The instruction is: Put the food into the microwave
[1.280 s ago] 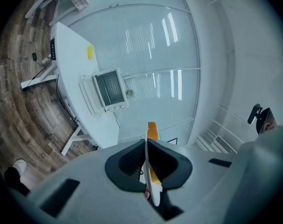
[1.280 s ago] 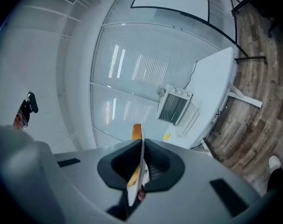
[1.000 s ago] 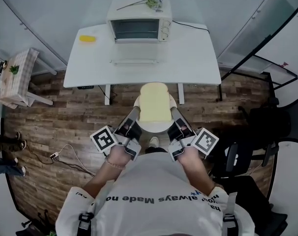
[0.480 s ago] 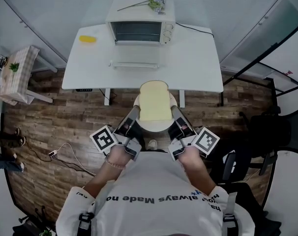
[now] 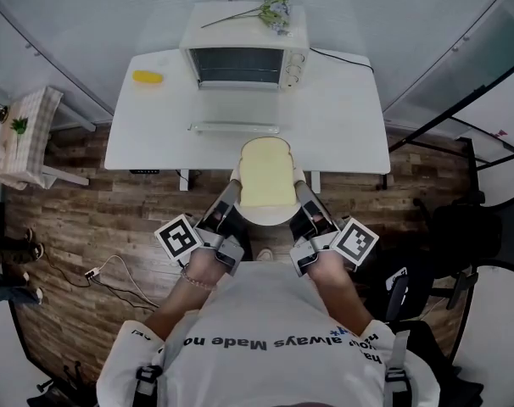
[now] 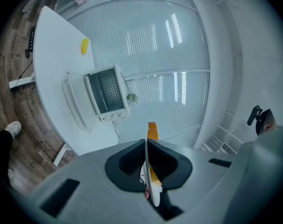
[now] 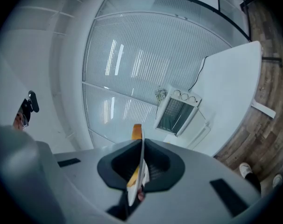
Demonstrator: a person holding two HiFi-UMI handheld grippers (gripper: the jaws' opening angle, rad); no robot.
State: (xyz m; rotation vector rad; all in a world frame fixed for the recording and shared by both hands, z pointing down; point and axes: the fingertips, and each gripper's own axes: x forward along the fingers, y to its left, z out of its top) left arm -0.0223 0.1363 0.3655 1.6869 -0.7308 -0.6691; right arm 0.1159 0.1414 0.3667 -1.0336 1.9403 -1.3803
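Observation:
A white plate (image 5: 266,216) carries a pale slice of bread (image 5: 265,171), and I hold it level in front of me by its two sides. My left gripper (image 5: 233,192) is shut on the plate's left rim and my right gripper (image 5: 298,192) on its right rim. In the left gripper view the plate's edge (image 6: 147,169) sits pinched between the black pads, with bread (image 6: 152,131) beyond; the right gripper view shows the same grip on the rim (image 7: 140,166). The cream microwave (image 5: 244,51) stands on the white table (image 5: 342,117) ahead, its door (image 5: 234,128) folded down open.
A yellow item (image 5: 147,77) lies on the table's left part, and a flower sprig (image 5: 272,8) rests on the microwave. A small checked-cloth table (image 5: 18,136) is at the left, black chairs (image 5: 486,223) at the right, a cable (image 5: 113,270) on the wooden floor.
The table and microwave have come closer and lower in the head view. Both grippers kept their grip and carried the plate forward together.

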